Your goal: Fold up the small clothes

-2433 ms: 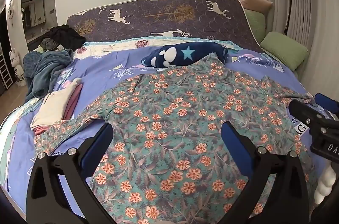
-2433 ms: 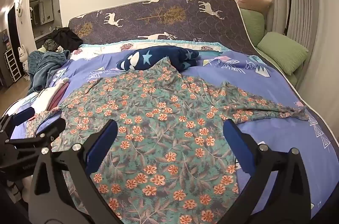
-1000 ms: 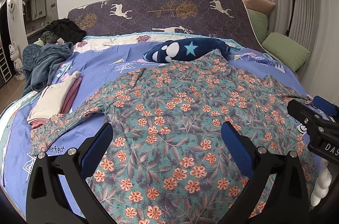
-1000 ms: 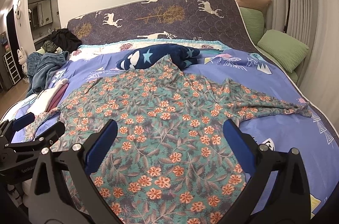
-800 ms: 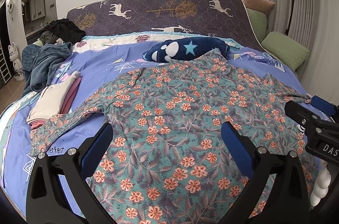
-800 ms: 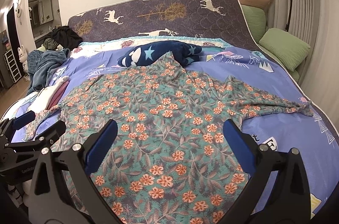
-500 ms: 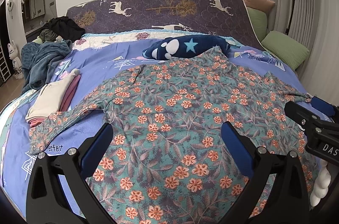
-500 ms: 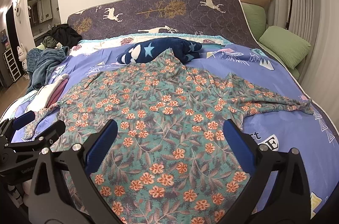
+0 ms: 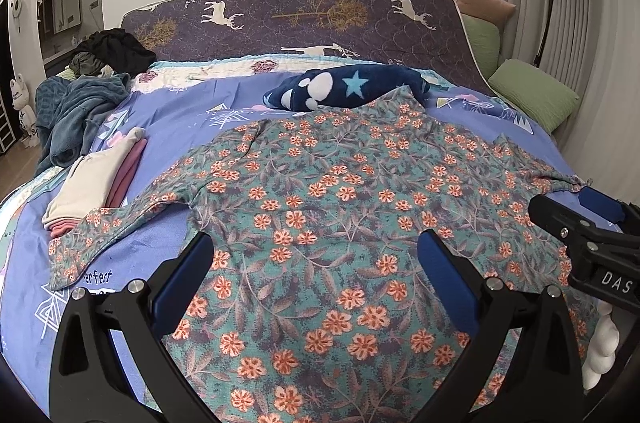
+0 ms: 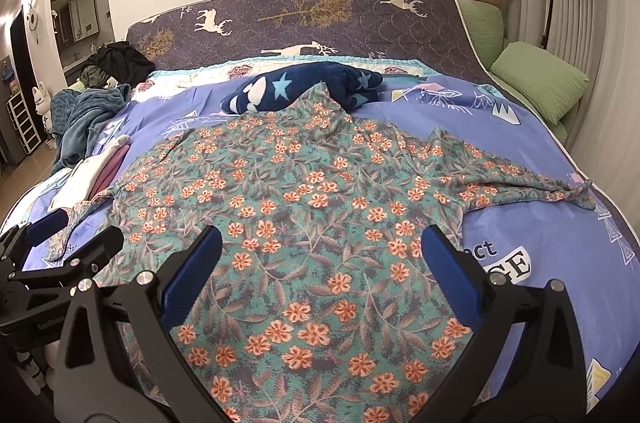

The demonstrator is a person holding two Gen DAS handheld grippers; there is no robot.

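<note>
Floral shirt (image 9: 320,207) lies spread flat on the bed (image 9: 180,127), its hem under my left gripper (image 9: 316,263) and right gripper (image 10: 320,255), both fingers spread wide, grasping nothing.

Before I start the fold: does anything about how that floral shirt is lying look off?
Yes. The floral shirt isn't fully flat: its far end rides up over the navy star blanket, and its right sleeve is bunched and twisted at the tip. Both claws, left and right, are open above it.

Shirt (image 9: 320,223) hem cut off by bottom edge.
</note>
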